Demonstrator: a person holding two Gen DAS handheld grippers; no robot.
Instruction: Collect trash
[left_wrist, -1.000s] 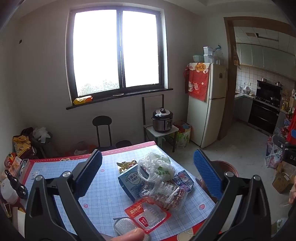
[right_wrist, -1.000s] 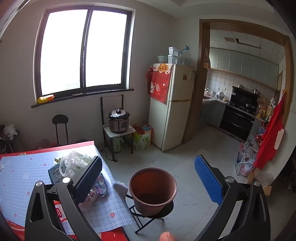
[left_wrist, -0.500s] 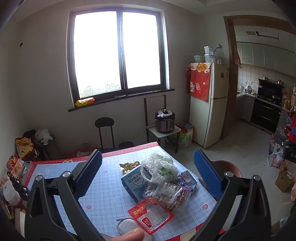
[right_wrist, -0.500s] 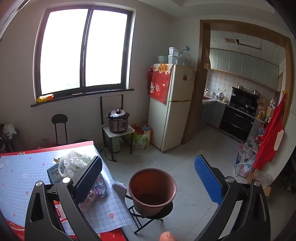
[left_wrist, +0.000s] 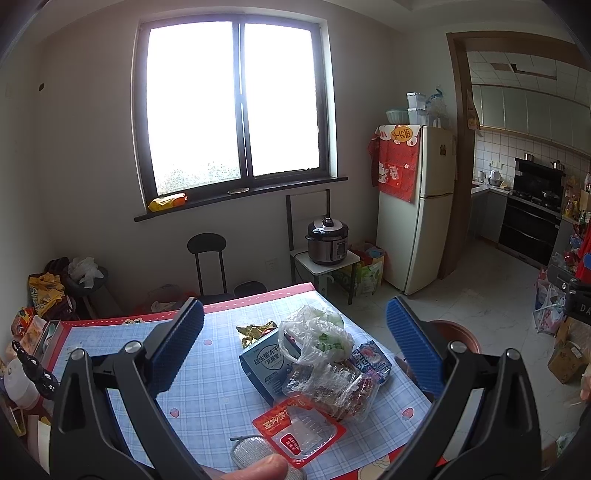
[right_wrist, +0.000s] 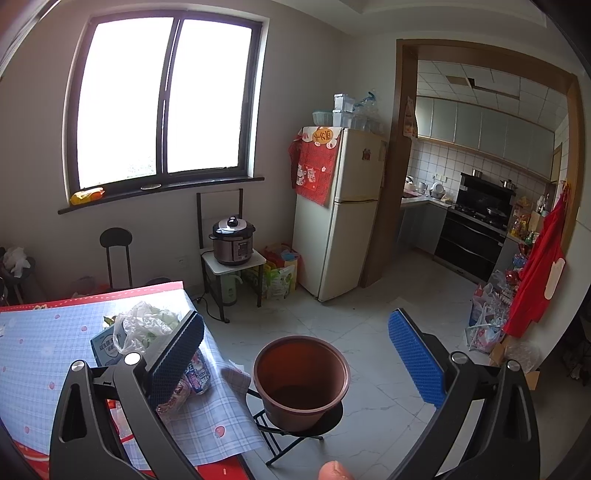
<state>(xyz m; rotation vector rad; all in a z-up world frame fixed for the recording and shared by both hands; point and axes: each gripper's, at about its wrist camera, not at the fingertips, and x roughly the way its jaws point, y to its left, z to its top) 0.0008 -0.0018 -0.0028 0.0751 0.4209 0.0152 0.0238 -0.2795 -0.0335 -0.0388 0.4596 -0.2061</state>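
Observation:
A pile of trash lies on the blue checked tablecloth (left_wrist: 207, 391): a blue carton (left_wrist: 264, 363), a crumpled clear plastic bag (left_wrist: 317, 338), a clear wrapper with red print (left_wrist: 334, 387), a red-edged plastic tray (left_wrist: 299, 430), a gold wrapper (left_wrist: 255, 328) and a small blue packet (left_wrist: 371, 358). My left gripper (left_wrist: 295, 350) hovers open above the pile, holding nothing. A brown bucket (right_wrist: 301, 376) stands on a black stool beside the table's right edge. My right gripper (right_wrist: 293, 352) is open over the bucket, empty. The plastic bag (right_wrist: 144, 325) and carton (right_wrist: 105, 345) show at its left.
A silver mesh pad (left_wrist: 251, 448) lies at the table's near edge. Snack bags and bottles (left_wrist: 33, 332) crowd the table's left side. A black chair (left_wrist: 208, 258), a rice cooker (left_wrist: 327, 240) on a small stand and a fridge (left_wrist: 415, 206) line the far wall. Tiled floor (right_wrist: 369, 317) stretches right.
The left gripper view has risen and pulled back slightly, so the trash pile sits a little lower and further. The right gripper has barely moved over the bucket.

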